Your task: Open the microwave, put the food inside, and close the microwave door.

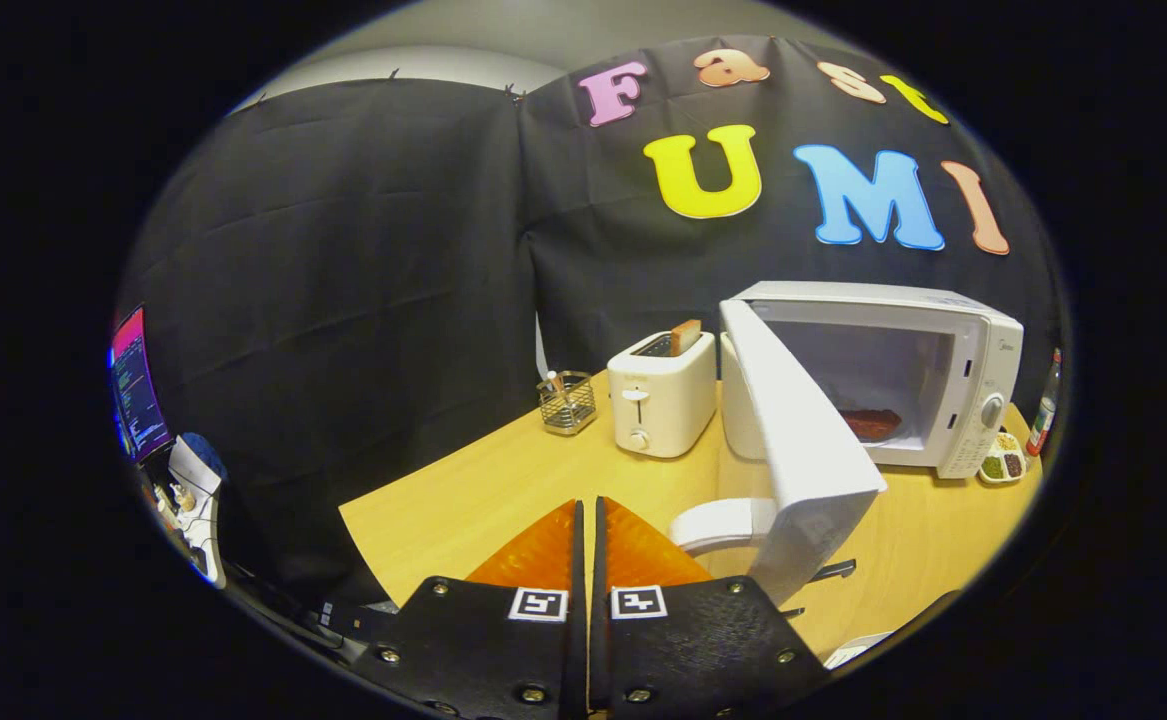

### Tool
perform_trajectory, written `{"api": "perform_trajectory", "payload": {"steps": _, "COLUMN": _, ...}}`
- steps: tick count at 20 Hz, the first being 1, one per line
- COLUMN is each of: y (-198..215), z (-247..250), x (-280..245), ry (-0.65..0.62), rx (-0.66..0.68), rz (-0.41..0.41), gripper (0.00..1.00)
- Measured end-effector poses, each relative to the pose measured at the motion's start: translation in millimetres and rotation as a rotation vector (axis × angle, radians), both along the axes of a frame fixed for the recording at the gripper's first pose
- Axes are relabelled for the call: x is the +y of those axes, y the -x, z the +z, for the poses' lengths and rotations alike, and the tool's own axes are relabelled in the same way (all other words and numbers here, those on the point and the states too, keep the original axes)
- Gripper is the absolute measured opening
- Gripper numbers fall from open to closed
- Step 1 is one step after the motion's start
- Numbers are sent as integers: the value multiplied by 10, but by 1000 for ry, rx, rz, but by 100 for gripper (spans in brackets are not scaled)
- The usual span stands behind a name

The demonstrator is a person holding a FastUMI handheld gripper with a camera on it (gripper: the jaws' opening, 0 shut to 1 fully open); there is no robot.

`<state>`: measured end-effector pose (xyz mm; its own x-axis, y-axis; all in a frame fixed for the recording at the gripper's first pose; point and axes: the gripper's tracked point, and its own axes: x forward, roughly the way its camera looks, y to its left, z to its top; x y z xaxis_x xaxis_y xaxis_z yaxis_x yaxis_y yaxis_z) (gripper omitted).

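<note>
On the bench (pixel 503 480), beyond the gripper (pixel 588 520), stands one microwave (pixel 943 380) with its door (pixel 793 440) swung wide toward the camera. One piece of food (pixel 871 424), dark red and flat, lies on the floor of the cavity, near its front. The jaws are nearly together, with just a thin slit between them and nothing held; they point at bare wood, well short of the microwave. One toaster (pixel 661 395) stands just to the left of the microwave, with one brown slice (pixel 685 336) sticking up from a slot. Left of the toaster sits one wire basket (pixel 567 402) with a few small items in it. One white round dish (pixel 723 524) lies on the bench just ahead of the jaws, partly behind the door's lower edge. The open door stands between the jaws and the cavity and hides part of the microwave's left side. Right of the microwave are one small tray (pixel 1003 466) with coloured fillings and one bottle (pixel 1045 410). One screen (pixel 135 385) glows far off to the left.
</note>
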<state>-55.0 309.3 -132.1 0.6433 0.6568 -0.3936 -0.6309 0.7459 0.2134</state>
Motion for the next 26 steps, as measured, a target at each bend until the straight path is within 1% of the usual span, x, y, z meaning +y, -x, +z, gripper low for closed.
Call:
{"api": "perform_trajectory", "payload": {"steps": 15, "y": -726, "z": -132, "x": -1060, "ry": 58, "rx": 1, "rz": -240, "gripper": 2}}
{"api": "perform_trajectory", "payload": {"steps": 26, "y": -1451, "z": -302, "x": -1611, "ry": 82, "rx": 28, "rz": -418, "gripper": 2}}
